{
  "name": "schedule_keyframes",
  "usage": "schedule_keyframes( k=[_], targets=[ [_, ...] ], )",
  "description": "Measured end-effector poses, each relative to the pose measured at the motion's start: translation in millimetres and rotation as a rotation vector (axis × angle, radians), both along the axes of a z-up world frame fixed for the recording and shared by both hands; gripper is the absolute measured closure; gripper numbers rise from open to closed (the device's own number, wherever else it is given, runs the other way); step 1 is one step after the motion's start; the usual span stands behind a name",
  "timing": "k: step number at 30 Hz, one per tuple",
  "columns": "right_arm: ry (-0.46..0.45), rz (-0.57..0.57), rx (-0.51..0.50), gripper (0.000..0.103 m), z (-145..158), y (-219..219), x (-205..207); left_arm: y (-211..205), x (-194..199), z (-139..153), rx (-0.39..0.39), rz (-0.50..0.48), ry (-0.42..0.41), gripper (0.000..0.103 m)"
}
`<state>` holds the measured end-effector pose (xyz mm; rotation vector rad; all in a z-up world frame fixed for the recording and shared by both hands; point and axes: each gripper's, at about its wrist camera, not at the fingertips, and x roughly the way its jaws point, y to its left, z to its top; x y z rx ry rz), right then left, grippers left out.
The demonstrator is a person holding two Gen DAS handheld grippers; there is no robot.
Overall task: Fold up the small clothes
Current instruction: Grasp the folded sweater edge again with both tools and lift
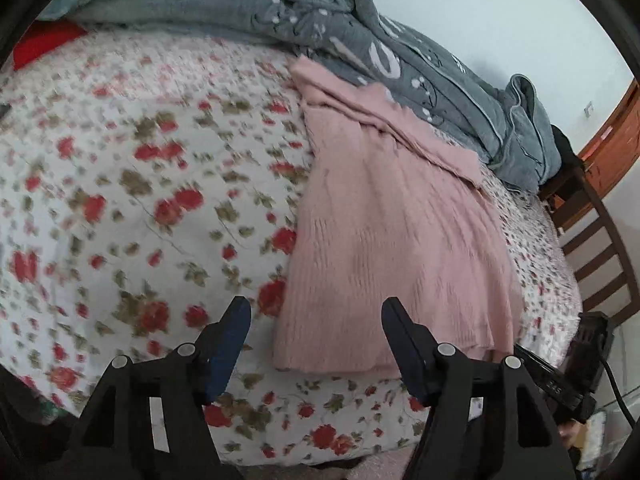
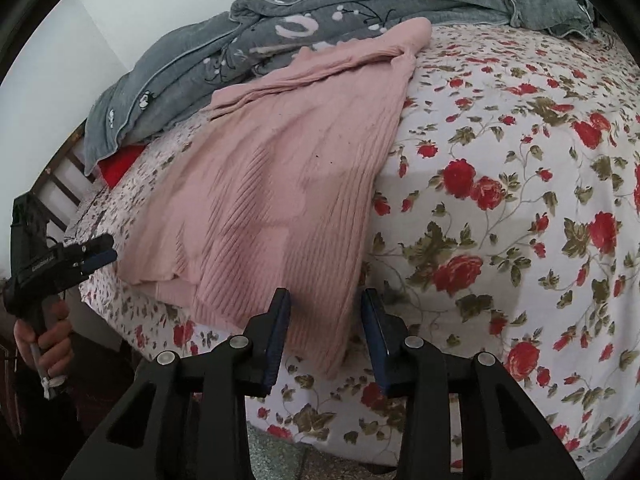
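A: Lying flat on the flowered bedsheet (image 1: 120, 208), the pink sweater (image 1: 392, 248) runs from 6 o'clock up toward 12 in the left wrist view, its top edge touching the grey quilt (image 1: 400, 56).

B: And the left gripper (image 1: 316, 320)?

A: Jaws spread wide, nothing between them, above the sweater's near left corner.

B: The right gripper (image 2: 326, 312)?

A: Parted about halfway. In its own view the sweater's near hem corner shows in the gap at 6 o'clock, but the pads don't press it.

B: Anything else?

A: At 9 o'clock in the right wrist view, a hand (image 2: 44, 336) grips the other gripper's handle. A red cloth (image 2: 118, 166) peeks from under the quilt at 10 o'clock.
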<state>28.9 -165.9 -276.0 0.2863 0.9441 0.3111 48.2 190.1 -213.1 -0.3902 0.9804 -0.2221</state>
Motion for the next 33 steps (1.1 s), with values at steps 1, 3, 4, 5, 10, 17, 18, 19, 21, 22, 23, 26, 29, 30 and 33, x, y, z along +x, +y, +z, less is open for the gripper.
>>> schedule_keyframes(
  k=[1, 3, 4, 5, 10, 17, 18, 19, 21, 22, 23, 26, 29, 30, 33],
  targets=[
    [0.002, -0.003, 0.005, 0.072, 0.0, -0.5, 0.9, -1.0, 1.9, -4.2, -0.009, -0.001, 0.014, 0.04],
    [-0.001, 0.003, 0.0, 0.092, 1.9, -0.6, 2.4, -3.9, 7.4, -13.5, -0.011, -0.005, 0.051, 0.058],
    [0.002, 0.012, 0.009, 0.096, 2.6, -0.8, 3.2, -5.6, 9.6, -16.9, -0.015, -0.008, 0.063, 0.068],
    [0.007, 0.02, 0.027, 0.097, 4.0, -0.9, 4.2, -6.2, 11.3, -19.3, -0.021, -0.012, 0.07, 0.073],
    [-0.062, 0.029, 0.068, 0.098, 27.1, -3.8, 0.4, 1.2, 15.7, -2.1, -0.093, -0.021, 0.056, 0.096],
    [-0.213, 0.053, 0.11, 0.098, 92.1, -11.2, 23.7, -1.4, 33.9, 66.7, -0.117, -0.002, -0.083, 0.096],
    [-0.232, 0.05, 0.117, 0.098, 102.1, -13.3, 32.1, -3.1, 38.6, 75.2, -0.116, 0.0, -0.099, 0.096],
    [-0.24, 0.047, 0.126, 0.098, 108.8, -16.2, 39.8, -6.8, 47.1, 86.1, -0.113, 0.002, -0.118, 0.096],
    [-0.254, 0.042, 0.151, 0.098, 120.9, -19.9, 54.5, -12.7, 61.4, 100.9, -0.103, 0.011, -0.143, 0.096],
    [-0.259, 0.041, 0.163, 0.098, 126.1, -23.2, 62.0, -14.8, 68.3, 106.6, -0.1, 0.013, -0.15, 0.096],
    [-0.268, 0.041, 0.172, 0.098, 131.6, -25.2, 69.2, -17.9, 75.5, 110.9, -0.098, 0.016, -0.156, 0.096],
    [-0.291, 0.032, 0.179, 0.098, 145.1, -28.3, 96.2, -22.3, 102.5, 120.6, -0.11, 0.033, -0.167, 0.096],
    [-0.296, 0.013, 0.197, 0.098, 152.7, -35.2, 125.4, -25.7, 131.3, 124.6, -0.105, 0.042, -0.169, 0.096],
    [-0.296, 0.004, 0.201, 0.098, 154.2, -37.8, 136.3, -26.9, 138.9, 125.4, -0.102, 0.044, -0.17, 0.096],
    [-0.281, -0.026, 0.213, 0.098, 153.1, -47.1, 168.7, -29.7, 171.7, 126.4, -0.094, 0.059, -0.168, 0.096]
  ],
)
